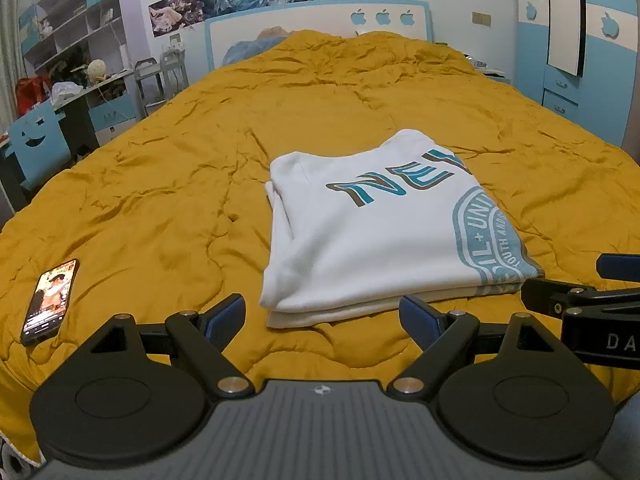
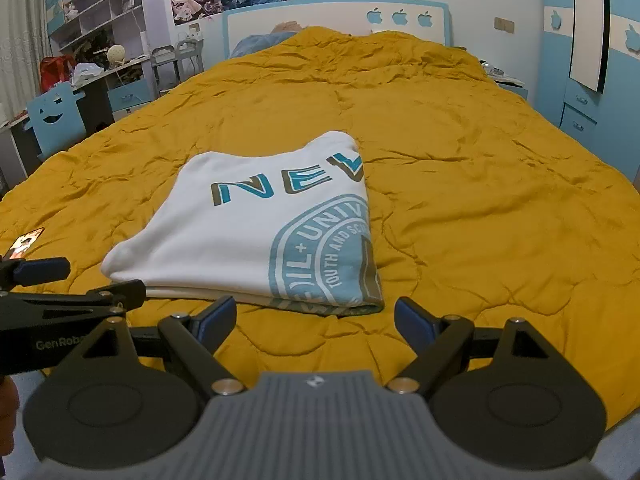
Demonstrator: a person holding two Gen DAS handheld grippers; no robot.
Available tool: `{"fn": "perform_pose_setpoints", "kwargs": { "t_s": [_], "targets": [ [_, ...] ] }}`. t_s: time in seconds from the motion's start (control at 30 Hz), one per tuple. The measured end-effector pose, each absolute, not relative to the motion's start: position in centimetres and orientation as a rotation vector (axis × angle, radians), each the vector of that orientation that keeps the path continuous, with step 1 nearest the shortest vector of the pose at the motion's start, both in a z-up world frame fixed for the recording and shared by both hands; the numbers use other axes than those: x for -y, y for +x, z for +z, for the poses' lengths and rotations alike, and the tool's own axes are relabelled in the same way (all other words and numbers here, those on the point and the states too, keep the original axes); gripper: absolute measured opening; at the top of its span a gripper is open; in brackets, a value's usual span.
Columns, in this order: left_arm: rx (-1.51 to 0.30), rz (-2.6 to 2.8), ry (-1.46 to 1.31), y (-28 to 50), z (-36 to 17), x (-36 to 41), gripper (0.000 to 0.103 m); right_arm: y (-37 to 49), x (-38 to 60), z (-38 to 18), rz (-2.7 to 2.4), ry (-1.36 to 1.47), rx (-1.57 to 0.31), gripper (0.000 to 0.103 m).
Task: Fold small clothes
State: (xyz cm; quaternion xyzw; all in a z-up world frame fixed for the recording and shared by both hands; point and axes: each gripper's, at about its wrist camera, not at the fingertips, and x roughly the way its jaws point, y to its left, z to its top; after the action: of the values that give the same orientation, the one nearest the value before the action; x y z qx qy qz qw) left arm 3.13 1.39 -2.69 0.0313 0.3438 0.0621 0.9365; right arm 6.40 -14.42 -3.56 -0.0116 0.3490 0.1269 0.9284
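On the mustard quilt (image 1: pixel 168 184) of the bed, a white T-shirt (image 1: pixel 360 240) with teal lettering lies folded into a compact rectangle of several layers, near the bed's near edge. The fold looks finished, or nearly so.

The main risk from here, as I judge it, is undoing that work. The quilt is soft and rumpled, so a claw pushing in low could drag the bedding and shift the stack, and pinching only the top layer at the near edge would peel the fold open. The layered near edge already shows slightly uneven hems, which could catch a pad. A phone (image 1: pixel 50 300) lies on the quilt to the left, well apart from the shirt, but a wide sweep of the left arm could knock it.

The left claw (image 1: pixel 322 318) is spread wide and holds nothing; the shirt's near left corner sits just beyond the gap between its blue pads. The right claw (image 2: pixel 316 316) is likewise wide open and empty, with the shirt's near right corner just ahead of it. Neither claw touches the cloth.
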Motion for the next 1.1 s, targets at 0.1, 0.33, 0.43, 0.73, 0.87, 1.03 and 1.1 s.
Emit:
{"fn": "perform_pose_setpoints", "kwargs": {
  "t_s": [0.1, 0.33, 0.43, 0.73, 0.87, 1.03, 1.1],
  "targets": [
    [-0.702, 0.126, 0.065, 3.14, -2.69, -1.41, 0.101, 6.41, 14.40, -3.56, 0.262, -0.023, -0.715, 0.082],
    [-0.703, 0.126, 0.063, 3.14, -2.69, -1.41, 0.101, 6.48, 14.33, -3.72, 0.272, -0.026, -0.717, 0.082],
    [-0.704, 0.126, 0.064, 3.14, -2.73, -1.43, 0.101, 6.53, 14.34, -3.78, 0.272, -0.028, -0.719, 0.082],
    [-0.704, 0.126, 0.064, 3.13, -2.75, -1.50, 0.101, 6.33, 14.07, -3.73, 0.279, -0.040, -0.714, 0.082],
    [-0.703, 0.127, 0.064, 3.13, -2.73, -1.49, 0.101, 6.31, 14.06, -3.75, 0.282, -0.040, -0.717, 0.082],
    [-0.706, 0.127, 0.063, 3.15, -2.76, -1.55, 0.101, 6.28, 14.05, -3.75, 0.283, -0.041, -0.716, 0.082],
    [-0.708, 0.130, 0.062, 3.11, -2.88, -1.55, 0.101, 6.27, 14.06, -3.76, 0.284, -0.041, -0.717, 0.082]
  ]
}}
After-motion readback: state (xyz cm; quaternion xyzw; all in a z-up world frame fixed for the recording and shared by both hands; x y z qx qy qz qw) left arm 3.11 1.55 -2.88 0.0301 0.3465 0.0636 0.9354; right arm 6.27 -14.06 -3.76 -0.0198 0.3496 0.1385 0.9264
